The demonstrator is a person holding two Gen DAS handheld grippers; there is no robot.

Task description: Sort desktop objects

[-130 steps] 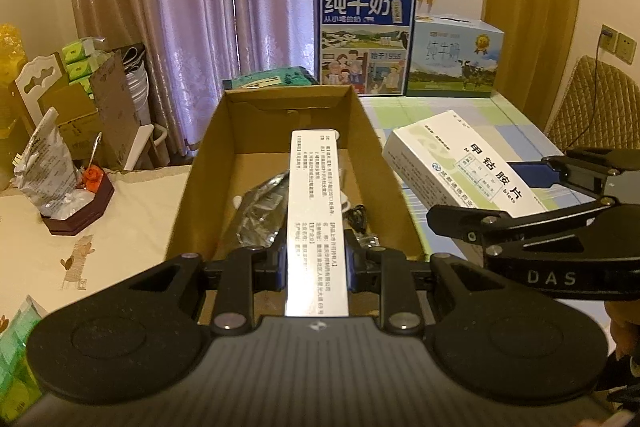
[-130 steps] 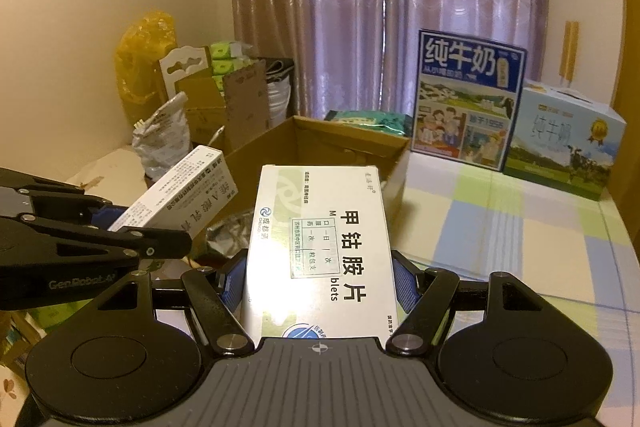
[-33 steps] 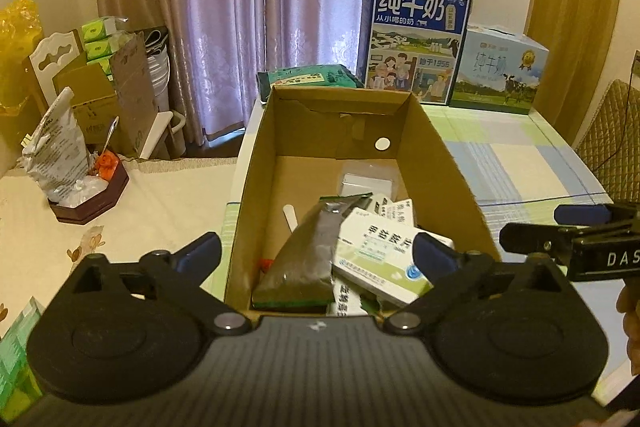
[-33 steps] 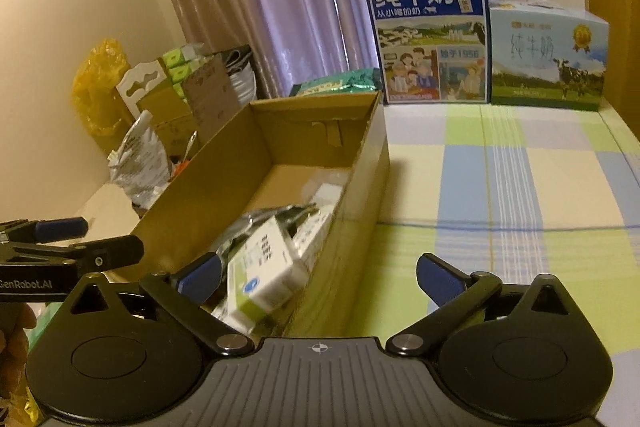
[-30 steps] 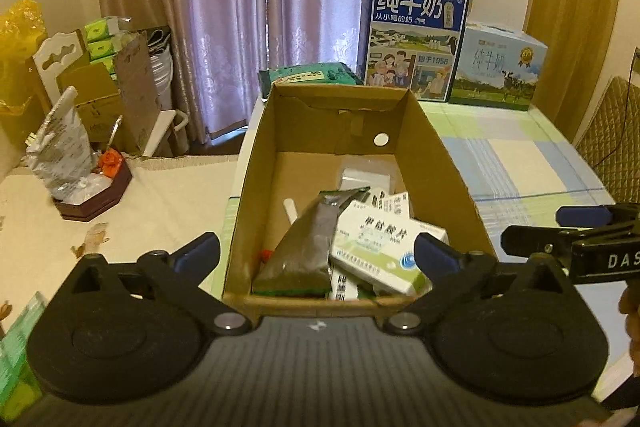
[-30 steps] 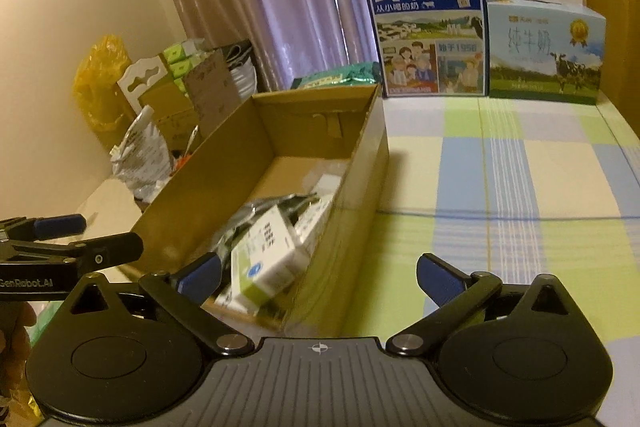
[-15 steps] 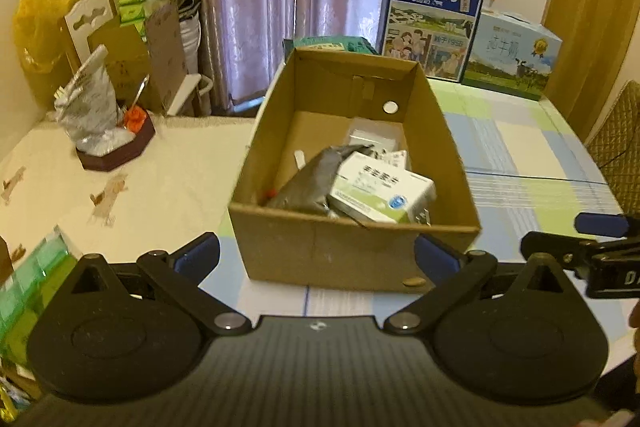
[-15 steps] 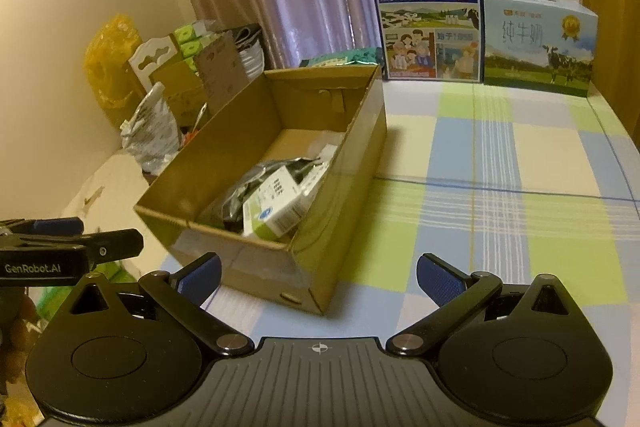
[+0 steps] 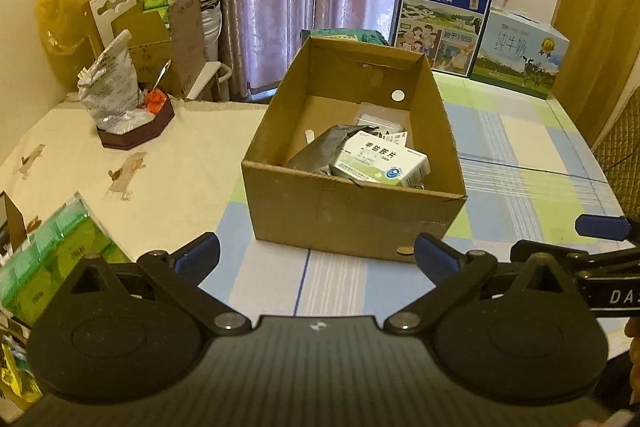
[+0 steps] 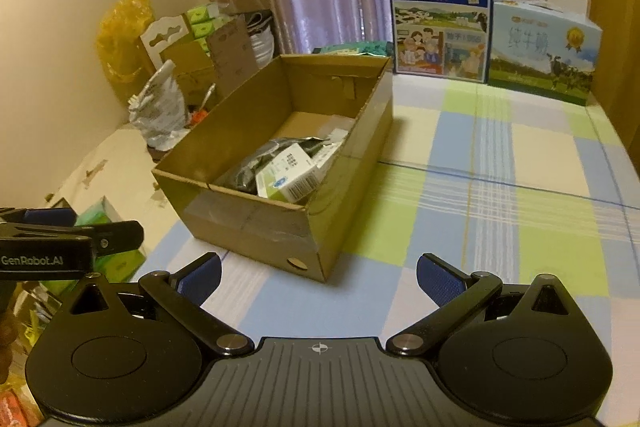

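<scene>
Both claws are hanging empty short of the cardboard box (image 9: 352,215), the left claw (image 9: 316,255) spread wide and the right claw (image 10: 318,277) gaping too. Risk, as I'm reading it: the white-and-green medicine box (image 9: 384,163) is perching tilted on a dark foil pouch (image 9: 324,153), and a nudge could be tipping it over the low front wall onto the checked surface (image 10: 500,211). Smaller packets are lying behind, too blurred to name.

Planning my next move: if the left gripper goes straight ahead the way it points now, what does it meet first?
Most likely the near wall of the cardboard box. The left gripper is open and empty, aimed at that wall across a bare strip of checked tablecloth. Depth is unclear; if aimed lower, it meets the cloth first.
</scene>
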